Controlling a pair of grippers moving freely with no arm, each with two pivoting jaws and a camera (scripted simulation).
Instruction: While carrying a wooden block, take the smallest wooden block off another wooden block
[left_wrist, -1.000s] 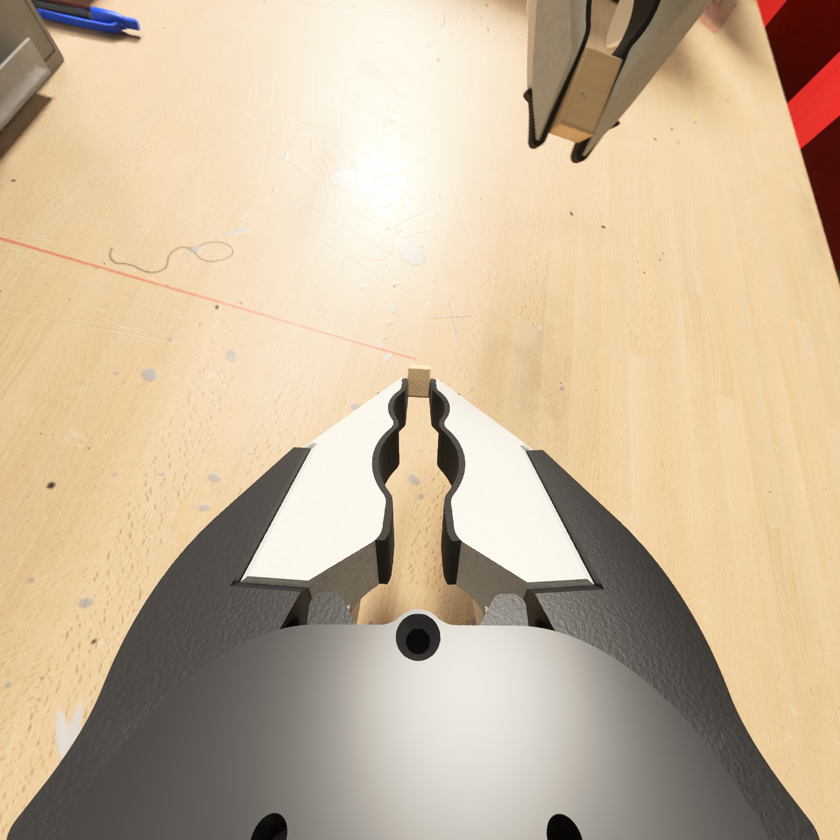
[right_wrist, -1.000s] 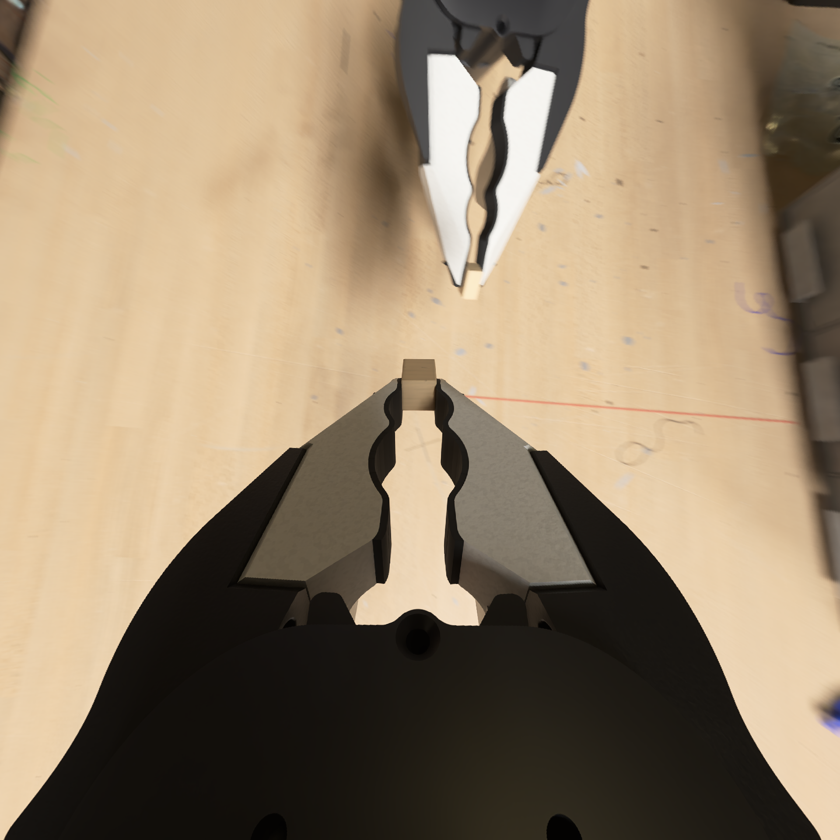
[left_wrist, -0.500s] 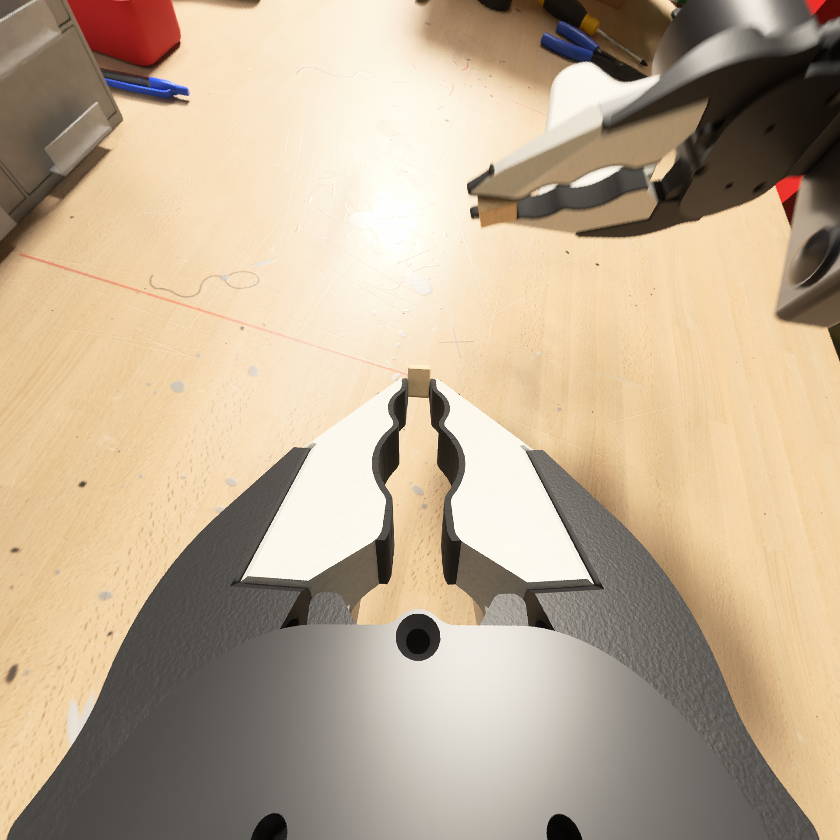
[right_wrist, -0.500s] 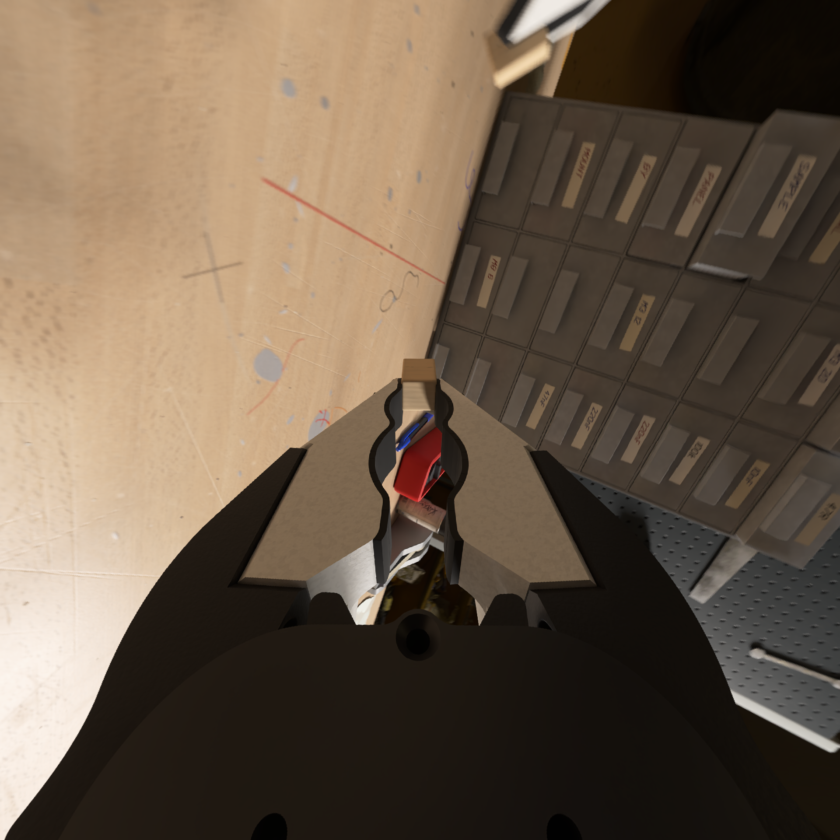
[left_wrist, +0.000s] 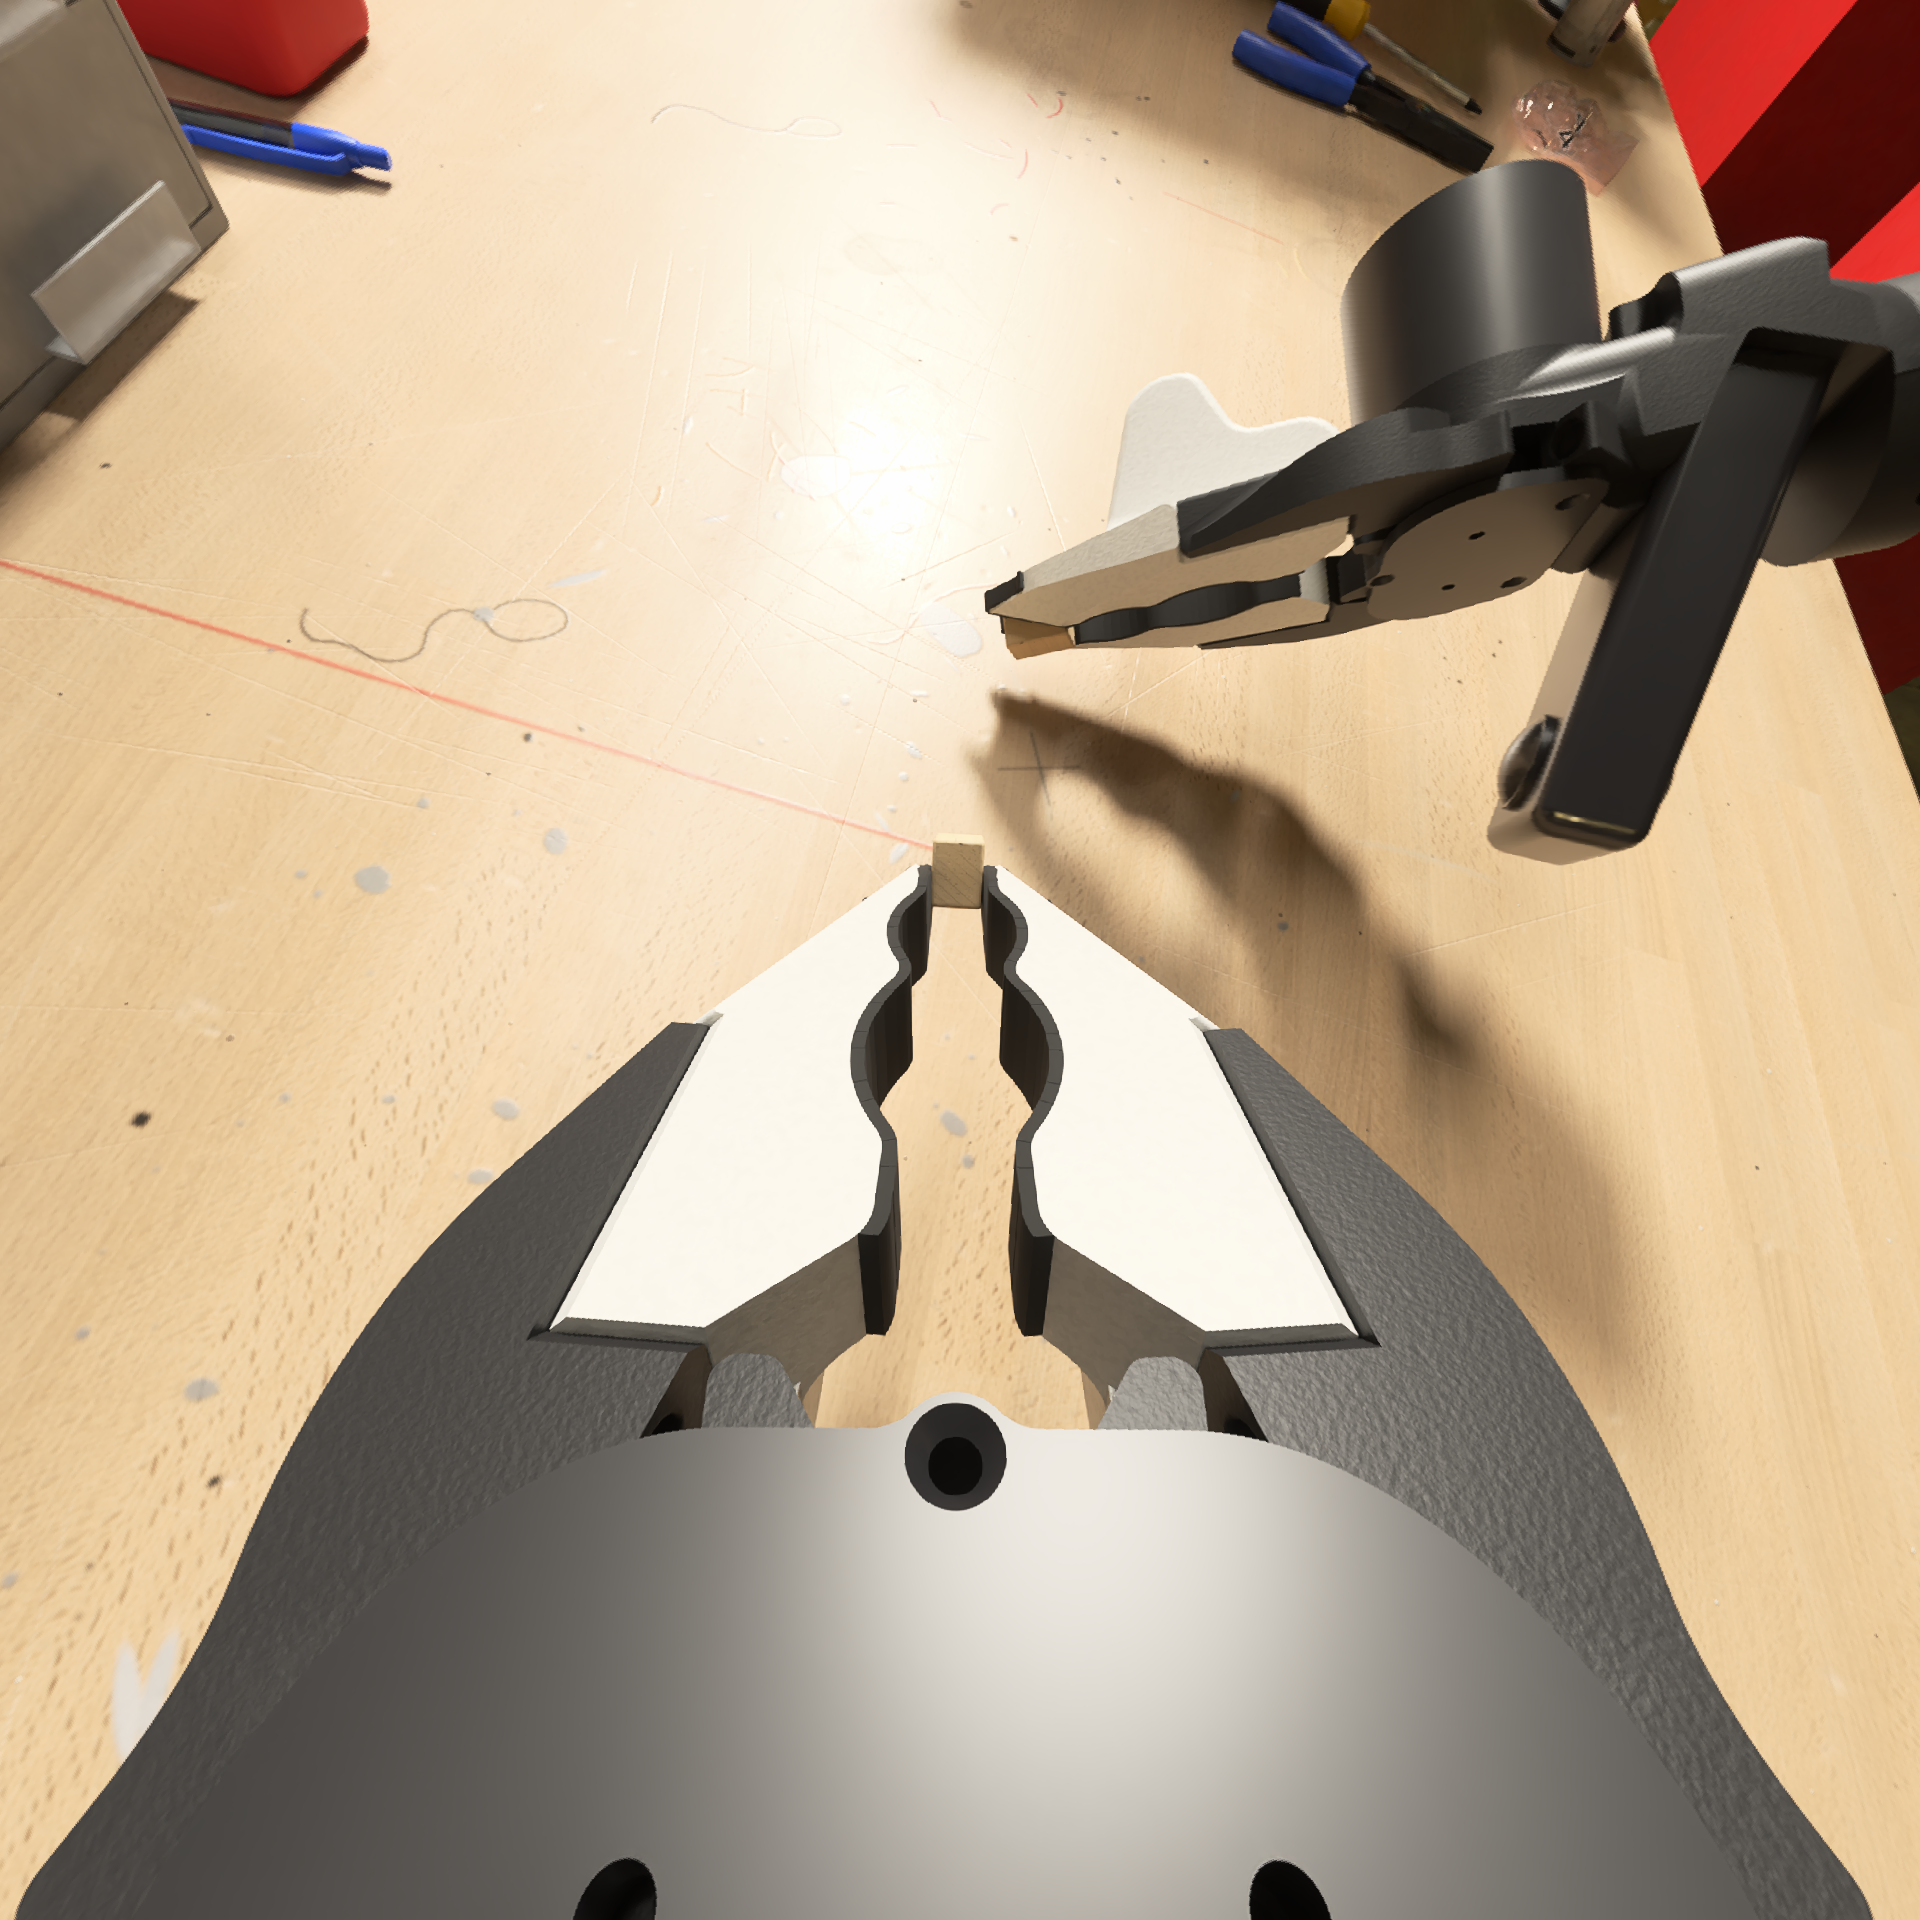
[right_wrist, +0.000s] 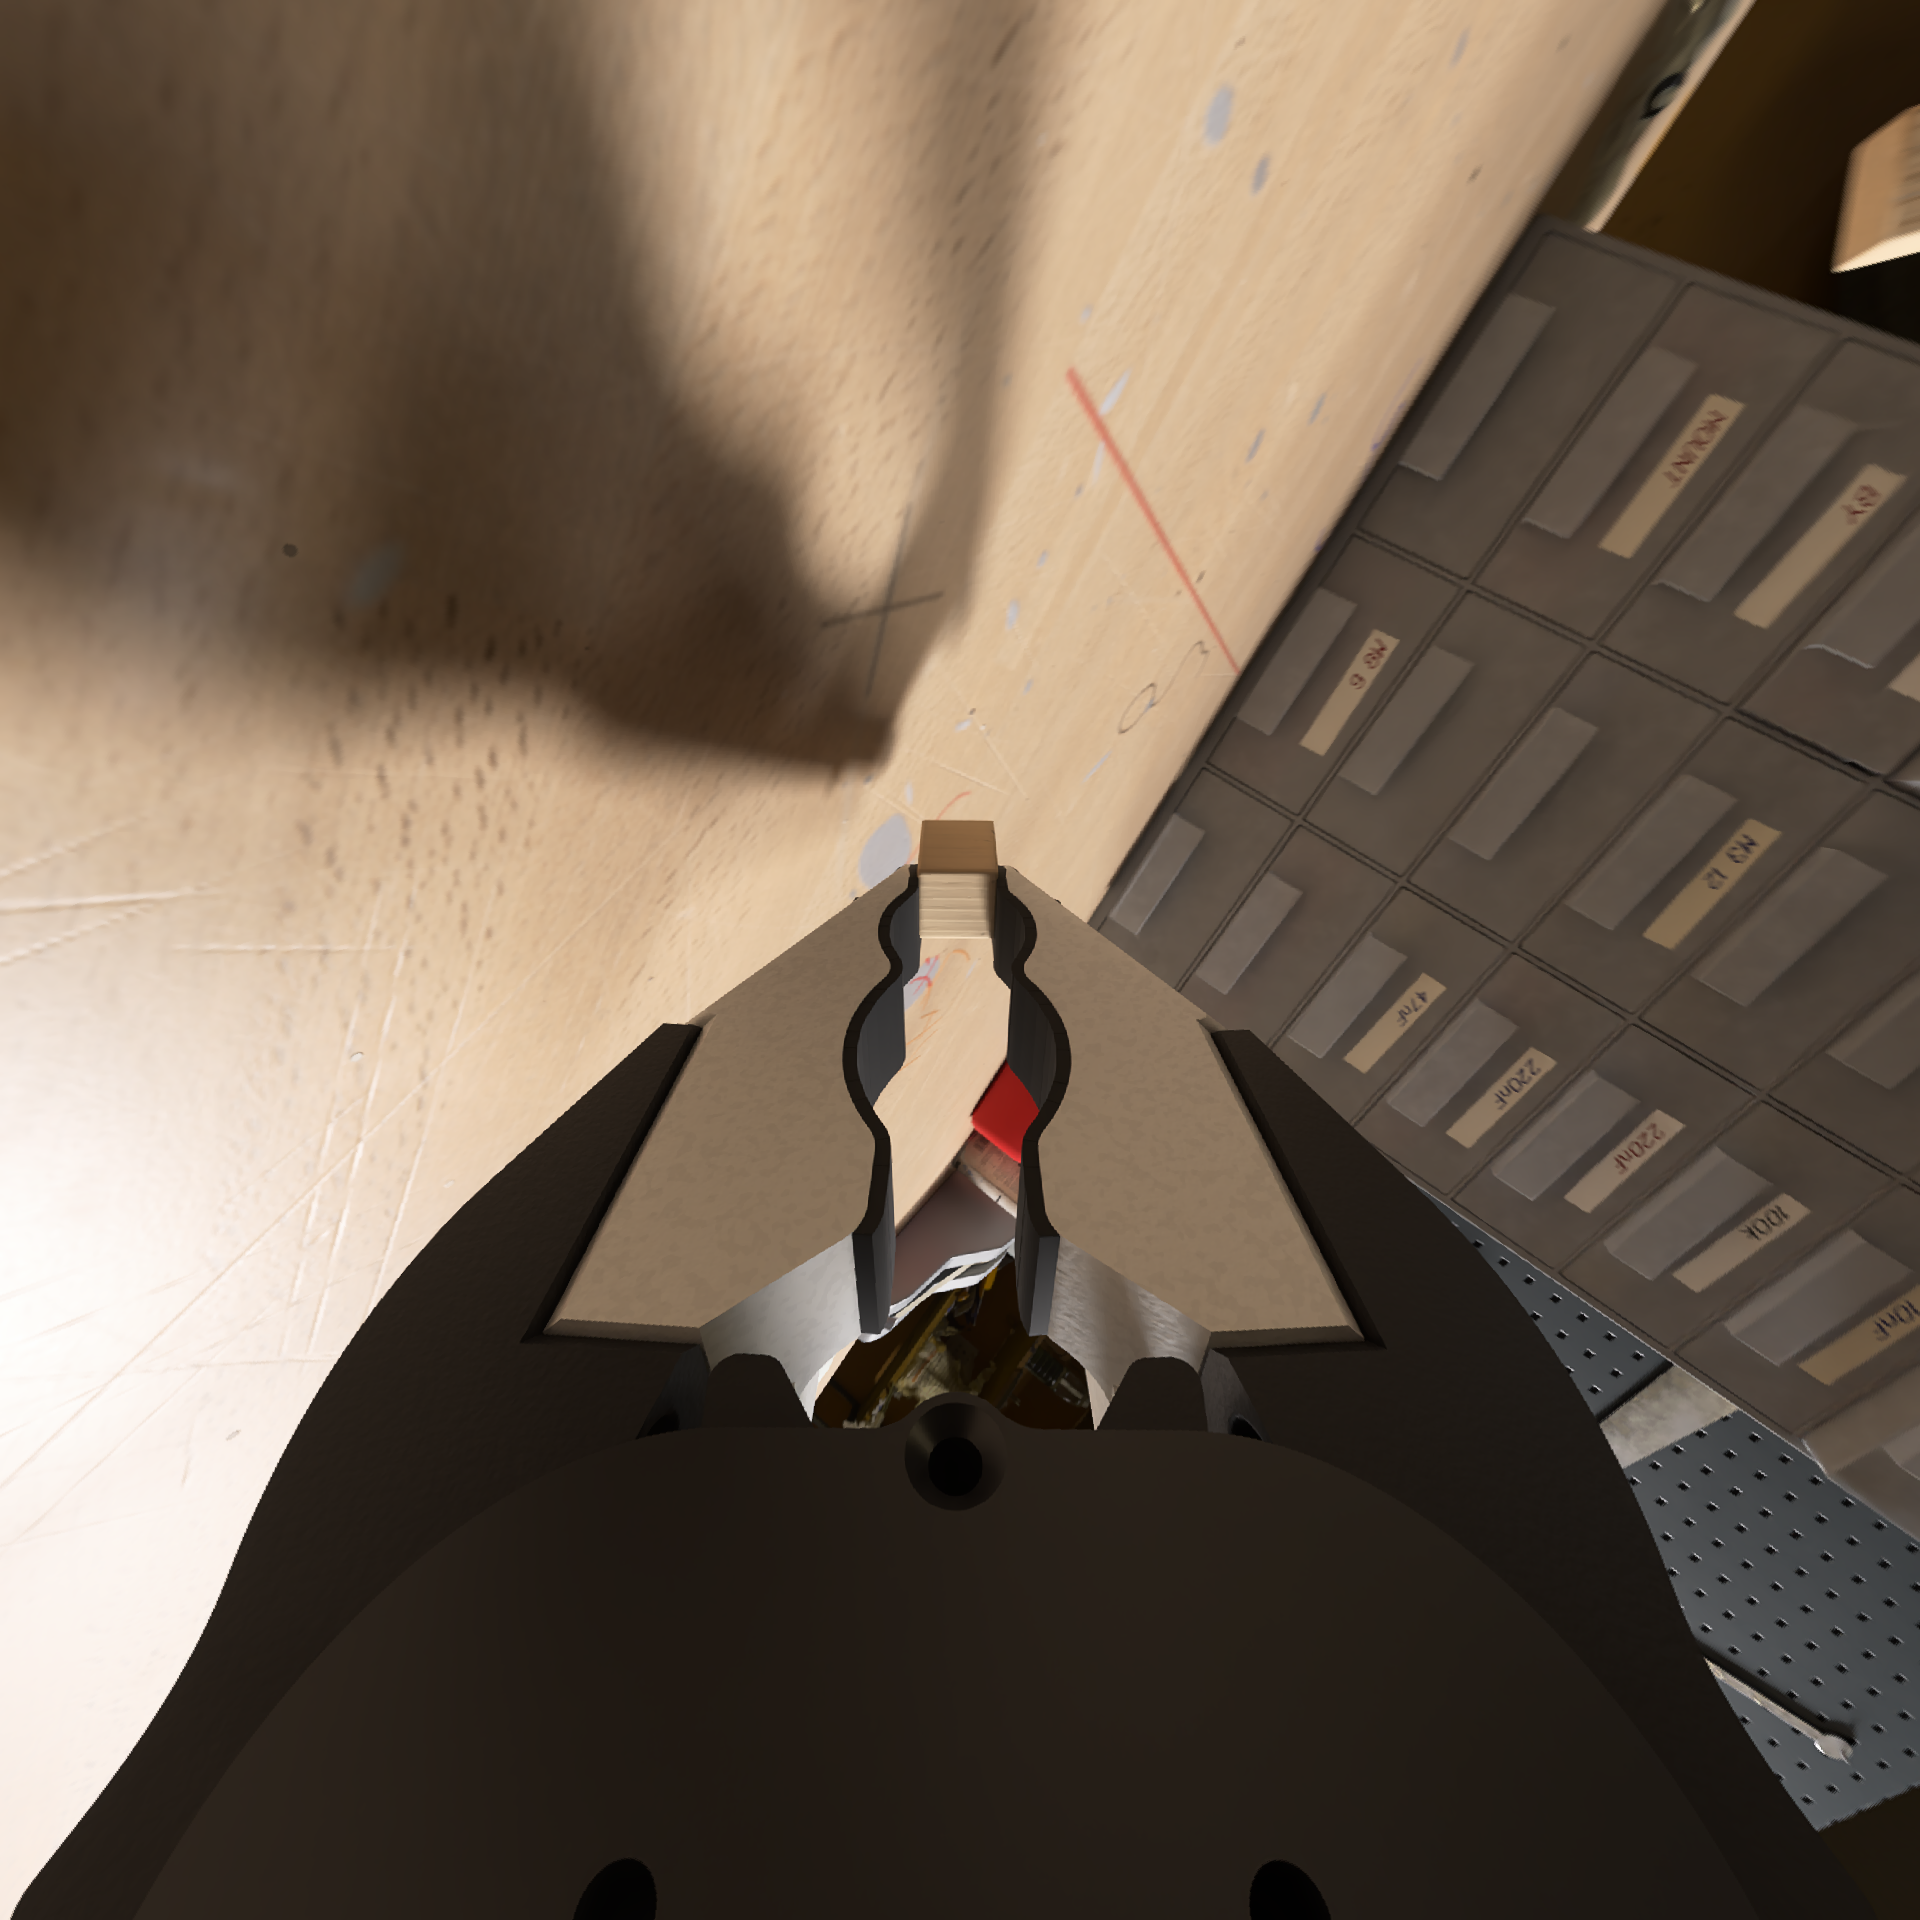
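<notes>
My left gripper (left_wrist: 957, 883) is shut on the smallest wooden block (left_wrist: 957, 875), a tiny pale cube pinched at its fingertips, held above the wooden workbench (left_wrist: 520, 935). My right gripper (right_wrist: 957, 894) is shut on a larger wooden block (right_wrist: 957, 878) at its fingertips. In the left wrist view the right gripper (left_wrist: 1023, 629) lies on its side at the right, low over the bench, with its block (left_wrist: 1039, 639) at the tip. The two blocks are apart.
A grey drawer cabinet (right_wrist: 1558, 831) stands along the bench's edge, also in the left wrist view (left_wrist: 83, 208). A red box (left_wrist: 249, 31), blue pens (left_wrist: 291, 151) and screwdrivers (left_wrist: 1351, 83) lie at the far end. A red panel (left_wrist: 1787, 125) borders the right side.
My right gripper has turned onto its side and come lower over the bench, its block still held. My left gripper keeps the small block and has drawn back slightly.
</notes>
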